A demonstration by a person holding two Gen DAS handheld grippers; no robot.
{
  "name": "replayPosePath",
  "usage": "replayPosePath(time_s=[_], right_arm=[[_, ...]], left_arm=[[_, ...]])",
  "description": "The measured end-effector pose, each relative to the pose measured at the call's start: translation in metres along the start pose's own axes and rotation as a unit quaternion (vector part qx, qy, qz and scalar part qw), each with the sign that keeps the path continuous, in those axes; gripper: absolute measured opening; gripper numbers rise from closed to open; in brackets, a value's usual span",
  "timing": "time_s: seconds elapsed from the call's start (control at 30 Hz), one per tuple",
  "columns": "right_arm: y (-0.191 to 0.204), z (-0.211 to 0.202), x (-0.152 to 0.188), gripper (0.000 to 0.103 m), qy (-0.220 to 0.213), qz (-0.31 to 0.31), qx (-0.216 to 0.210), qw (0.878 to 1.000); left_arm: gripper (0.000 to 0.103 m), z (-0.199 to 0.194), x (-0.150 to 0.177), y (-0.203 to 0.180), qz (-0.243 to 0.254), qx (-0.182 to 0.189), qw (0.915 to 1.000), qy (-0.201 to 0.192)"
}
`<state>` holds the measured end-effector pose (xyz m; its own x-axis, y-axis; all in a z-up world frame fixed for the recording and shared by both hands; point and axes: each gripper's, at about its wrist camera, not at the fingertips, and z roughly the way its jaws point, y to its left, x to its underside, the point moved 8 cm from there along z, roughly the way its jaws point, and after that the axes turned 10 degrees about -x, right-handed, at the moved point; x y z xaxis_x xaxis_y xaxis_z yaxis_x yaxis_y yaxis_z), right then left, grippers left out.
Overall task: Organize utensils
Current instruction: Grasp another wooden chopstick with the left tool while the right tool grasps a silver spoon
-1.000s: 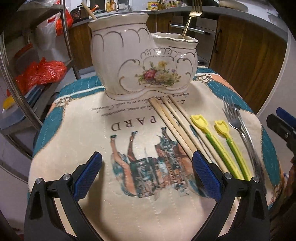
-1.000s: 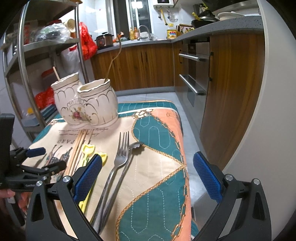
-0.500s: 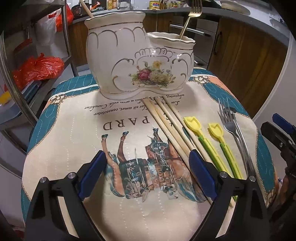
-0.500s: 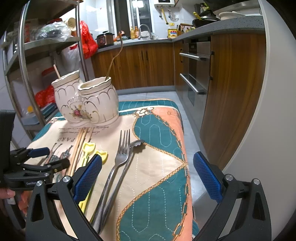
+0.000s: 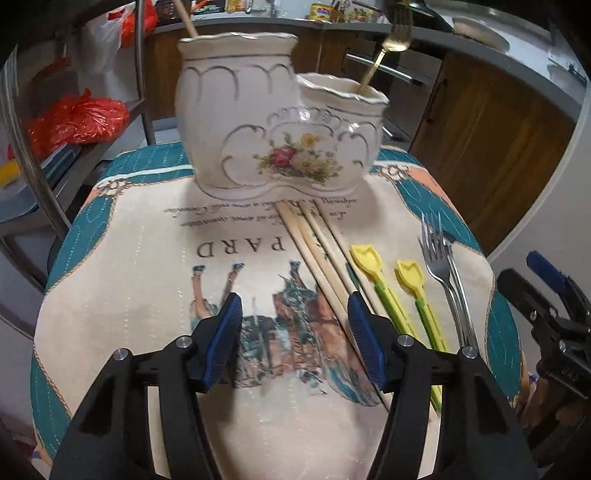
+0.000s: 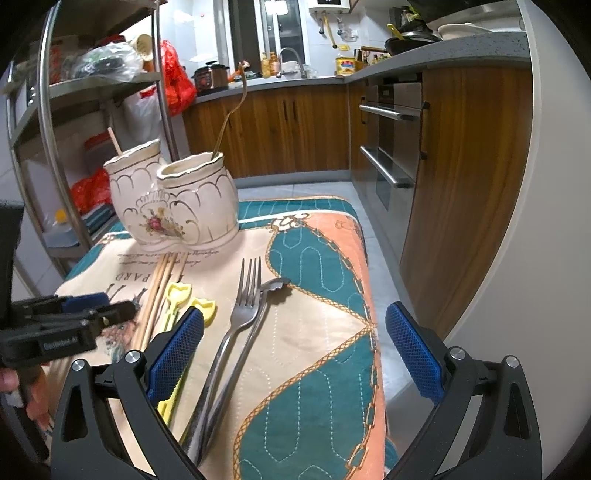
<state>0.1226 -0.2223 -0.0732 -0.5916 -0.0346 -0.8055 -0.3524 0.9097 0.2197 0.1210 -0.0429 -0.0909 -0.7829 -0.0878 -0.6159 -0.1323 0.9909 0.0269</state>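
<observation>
Two-compartment ceramic holder point(image 5: 280, 147) standing at the far end of a quilted cloth point(image 5: 122, 280) that covers the desk; a gold fork point(image 5: 384, 48) stands in its lower compartment and a wooden stick point(image 5: 184, 18) in its taller one. In front of the holder, ends nearly touching its base, lie the wooden chopsticks point(image 5: 317, 254); beside them, away from the taller compartment, two yellow-green plastic picks point(image 5: 388, 291), then a steel fork point(image 6: 236, 325) and a second steel utensil point(image 6: 255, 325), shafts touching. Left gripper point(image 5: 295, 332) hovers low over the cloth, jaws partly open and empty, one pad at the near ends of the chopsticks. Right gripper point(image 6: 295, 347) is wide open and empty, spanning the steel handles. The chopsticks are probably light, stiff and prone to rolling; best pinched mid-shaft across the bundle. The steel shafts look smooth and slippery. The holder looks fragile, so insertion should be gentle.
</observation>
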Motion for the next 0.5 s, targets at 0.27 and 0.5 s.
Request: replayPosePath(time_s=[0.27, 0.5], right_arm=[[0.001, 0.000, 0.000, 0.098, 0.000, -0.001, -0.002, 1.000], [0.002, 0.001, 0.002, 0.098, 0.011, -0.007, 0.005, 1.000]], left_arm=[[0.061, 0.003, 0.003, -0.007, 0.020, -0.030, 0.9994, -0.003], [0.042, 0.008, -0.002, -0.015, 0.054, -0.057, 0.9969, -0.009]])
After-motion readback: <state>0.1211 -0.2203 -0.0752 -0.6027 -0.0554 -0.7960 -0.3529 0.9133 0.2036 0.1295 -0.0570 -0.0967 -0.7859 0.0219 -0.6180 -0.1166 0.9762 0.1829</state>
